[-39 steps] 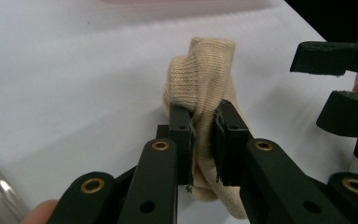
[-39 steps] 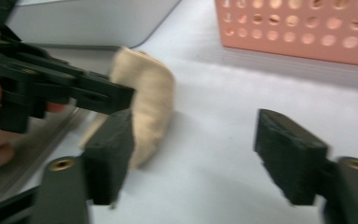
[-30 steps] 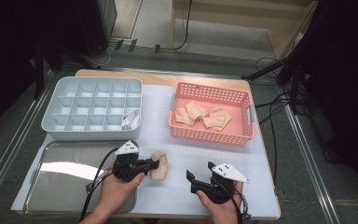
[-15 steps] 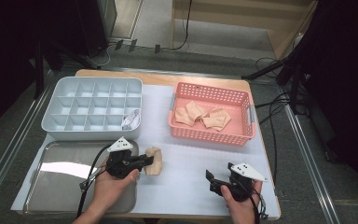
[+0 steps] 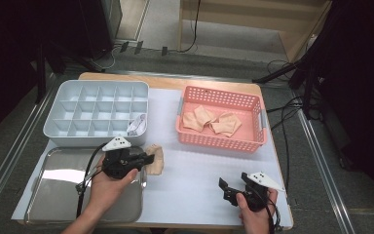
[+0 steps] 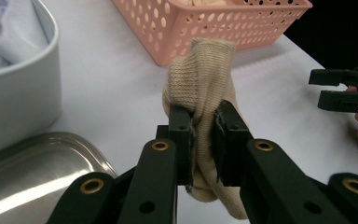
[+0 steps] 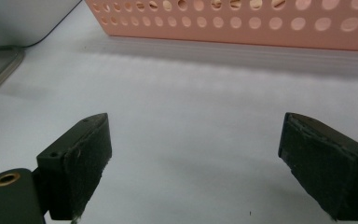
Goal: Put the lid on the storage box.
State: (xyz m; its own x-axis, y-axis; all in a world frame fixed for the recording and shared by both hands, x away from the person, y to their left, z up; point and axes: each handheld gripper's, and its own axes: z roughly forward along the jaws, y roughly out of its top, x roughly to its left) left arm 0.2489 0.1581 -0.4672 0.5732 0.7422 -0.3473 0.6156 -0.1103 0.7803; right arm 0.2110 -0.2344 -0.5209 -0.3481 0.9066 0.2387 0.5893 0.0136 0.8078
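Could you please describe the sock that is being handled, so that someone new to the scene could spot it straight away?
Start at the steel tray at the table's near left corner. Just past its far right corner, the left gripper is shut on a beige knitted sock. Unlike the other beige socks, which lie in the pink basket, it is bunched between black jaws, outside any container.

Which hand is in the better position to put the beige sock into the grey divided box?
Left, probably. The left gripper already has its jaws shut on the beige sock, beside the grey divided box. The right gripper is open, holds nothing and sits near the table's front edge.
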